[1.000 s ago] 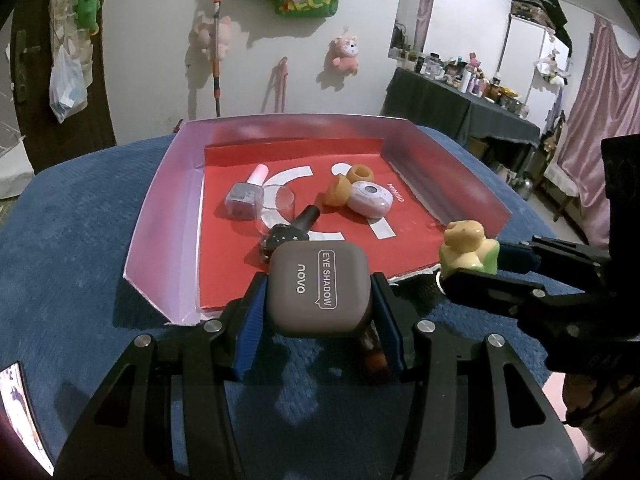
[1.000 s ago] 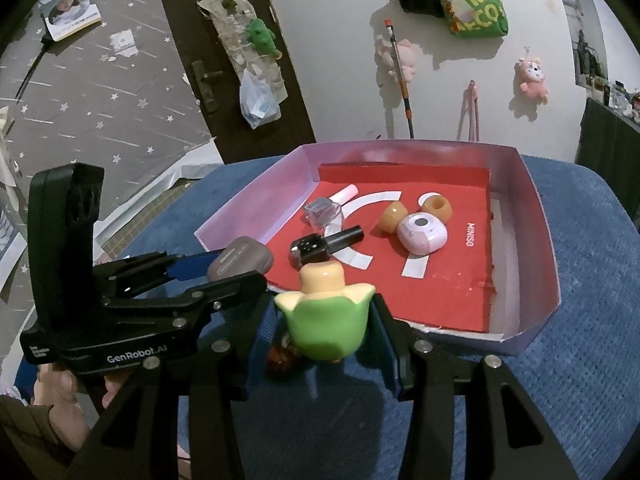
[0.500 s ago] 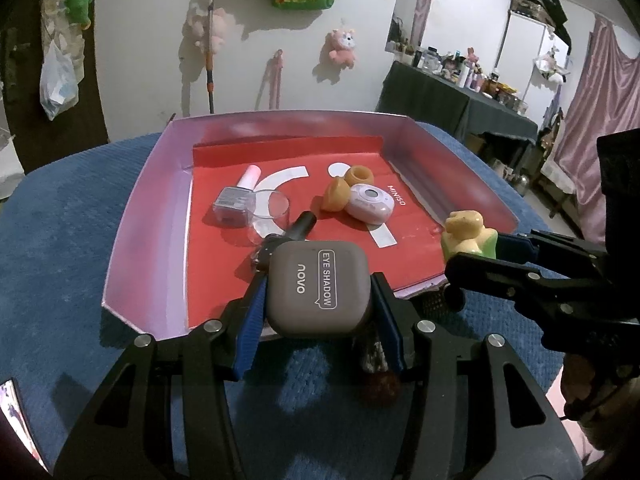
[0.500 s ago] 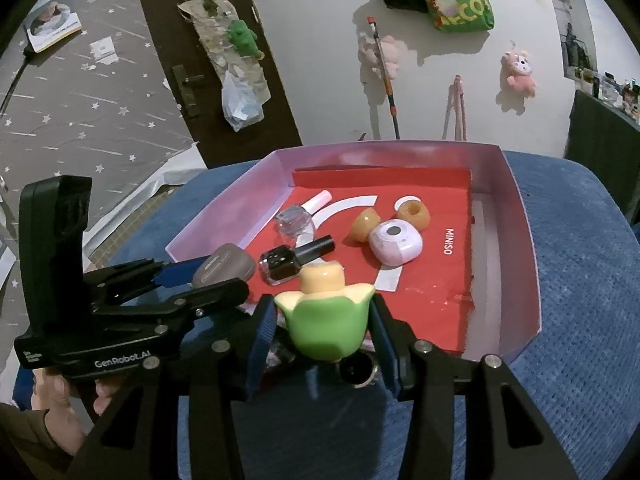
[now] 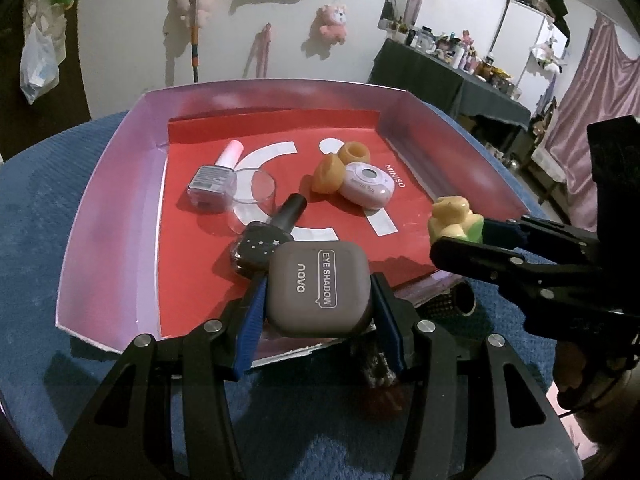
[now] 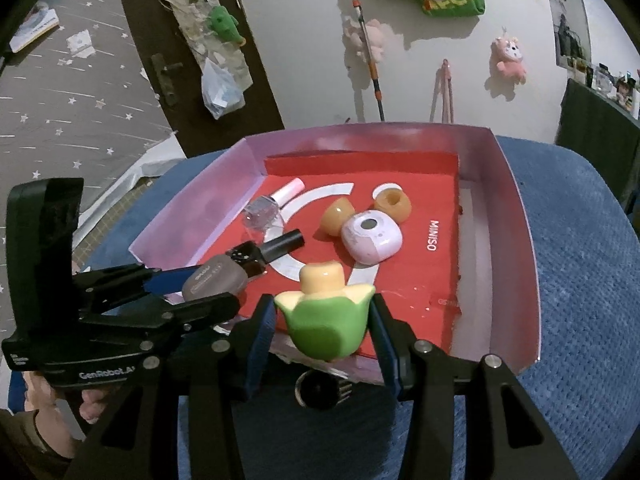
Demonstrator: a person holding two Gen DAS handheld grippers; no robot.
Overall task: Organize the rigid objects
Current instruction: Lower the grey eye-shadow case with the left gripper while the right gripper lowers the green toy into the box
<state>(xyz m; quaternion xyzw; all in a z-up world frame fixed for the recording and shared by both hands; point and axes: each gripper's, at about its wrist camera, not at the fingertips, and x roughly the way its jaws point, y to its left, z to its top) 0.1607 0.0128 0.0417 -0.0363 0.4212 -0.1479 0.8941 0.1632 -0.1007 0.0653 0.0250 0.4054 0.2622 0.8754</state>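
Observation:
My left gripper (image 5: 318, 292) is shut on a brown eye shadow case (image 5: 318, 286), held over the near edge of the pink tray (image 5: 108, 200). My right gripper (image 6: 324, 320) is shut on a green and yellow corn-shaped toy (image 6: 326, 320), also above the tray's near edge. Each gripper shows in the other view: the right one with the toy (image 5: 454, 220), the left one with the case (image 6: 216, 278). On the tray's red floor lie a black nail polish bottle (image 5: 268, 236), a clear polish bottle with pink cap (image 5: 214, 178), a clear cup (image 5: 256, 200), a lilac case (image 5: 366, 190) and two orange pieces (image 5: 340, 164).
The tray sits on a blue fabric surface (image 6: 580, 264). A small dark ring-like object (image 6: 320, 390) lies on the fabric just before the tray, under the grippers. A person's hand (image 6: 60, 400) holds the left gripper. Plush toys hang on the far wall.
Both grippers have moved forward and slightly down, so the held case and corn toy now sit over the tray's near edge; the tray looks larger. Grips are unchanged.

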